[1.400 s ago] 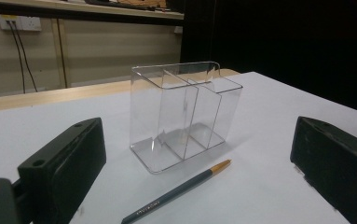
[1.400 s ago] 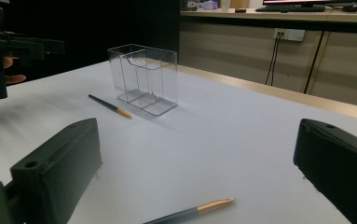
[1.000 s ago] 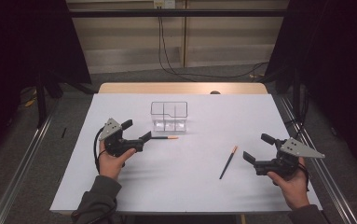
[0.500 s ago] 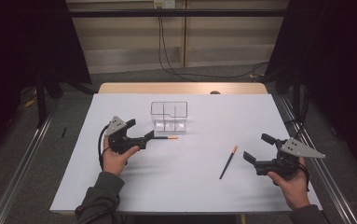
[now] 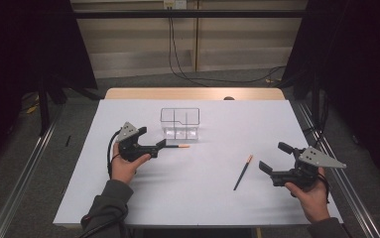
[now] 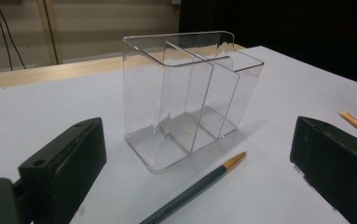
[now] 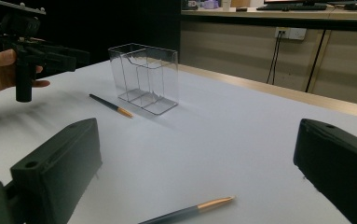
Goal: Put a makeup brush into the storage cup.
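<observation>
A clear plastic holder (image 5: pixel 180 122) with compartments stands on the white table (image 5: pixel 212 198) toward the back. A dark pencil with an orange end (image 5: pixel 178 146) lies just in front of it. My left gripper (image 5: pixel 160 145) is low over that pencil's near end, open. In the left gripper view the pencil (image 6: pixel 199 185) lies between the wide-apart jaws of my left gripper (image 6: pixel 202 140), with the holder (image 6: pixel 190 98) close ahead. A second pencil (image 5: pixel 242 172) lies right of centre. My right gripper (image 5: pixel 274 157) is open beside it, and the second pencil (image 7: pixel 190 212) rests between its jaws.
The right gripper view shows the holder (image 7: pixel 146 79), the first pencil (image 7: pixel 111 105) and the other hand with its gripper (image 7: pixel 31 46) farther off. A wooden strip (image 5: pixel 192 93) borders the table's far edge. Cables (image 5: pixel 177 59) hang at the back wall.
My left gripper has shifted a little to the right and forward, closer to the pencil by the holder. The right gripper has barely moved.
</observation>
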Available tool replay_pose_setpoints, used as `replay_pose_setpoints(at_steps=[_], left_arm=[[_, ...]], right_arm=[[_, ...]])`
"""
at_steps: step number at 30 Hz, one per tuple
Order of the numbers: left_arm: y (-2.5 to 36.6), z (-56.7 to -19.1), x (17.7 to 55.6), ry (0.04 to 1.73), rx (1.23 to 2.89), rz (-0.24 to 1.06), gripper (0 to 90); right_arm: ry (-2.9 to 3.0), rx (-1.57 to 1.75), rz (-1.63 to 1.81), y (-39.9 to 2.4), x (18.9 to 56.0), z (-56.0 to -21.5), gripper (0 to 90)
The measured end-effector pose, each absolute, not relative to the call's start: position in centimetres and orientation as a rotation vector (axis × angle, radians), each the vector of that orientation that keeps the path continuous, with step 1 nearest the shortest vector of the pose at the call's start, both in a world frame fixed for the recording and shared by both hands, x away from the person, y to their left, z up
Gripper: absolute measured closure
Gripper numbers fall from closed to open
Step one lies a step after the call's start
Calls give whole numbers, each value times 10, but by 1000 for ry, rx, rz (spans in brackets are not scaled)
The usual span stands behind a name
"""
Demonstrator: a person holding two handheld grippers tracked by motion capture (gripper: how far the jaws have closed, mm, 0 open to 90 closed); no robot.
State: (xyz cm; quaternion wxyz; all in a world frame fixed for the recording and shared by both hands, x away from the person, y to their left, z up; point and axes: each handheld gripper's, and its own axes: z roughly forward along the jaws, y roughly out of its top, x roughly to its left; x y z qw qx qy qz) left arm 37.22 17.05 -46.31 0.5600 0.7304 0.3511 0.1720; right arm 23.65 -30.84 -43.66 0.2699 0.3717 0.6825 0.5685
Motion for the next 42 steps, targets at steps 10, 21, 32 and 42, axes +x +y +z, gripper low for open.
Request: replay_pose_setpoints(at_steps=[10, 21, 32, 42], left_arm=[[168, -463, 378, 833, 1725, 391, 33], [167, -461, 383, 830, 1798, 386, 24], [167, -460, 387, 830, 1859, 329, 0], [167, -458, 394, 866, 1927, 309, 5]], right_arm=[[1838, 1001, 1537, -309, 236, -437, 5], [1844, 1004, 1534, -309, 236, -437, 5], [1844, 999, 1532, -310, 236, -436, 5], [1841, 1001, 1540, -310, 236, -436, 5]])
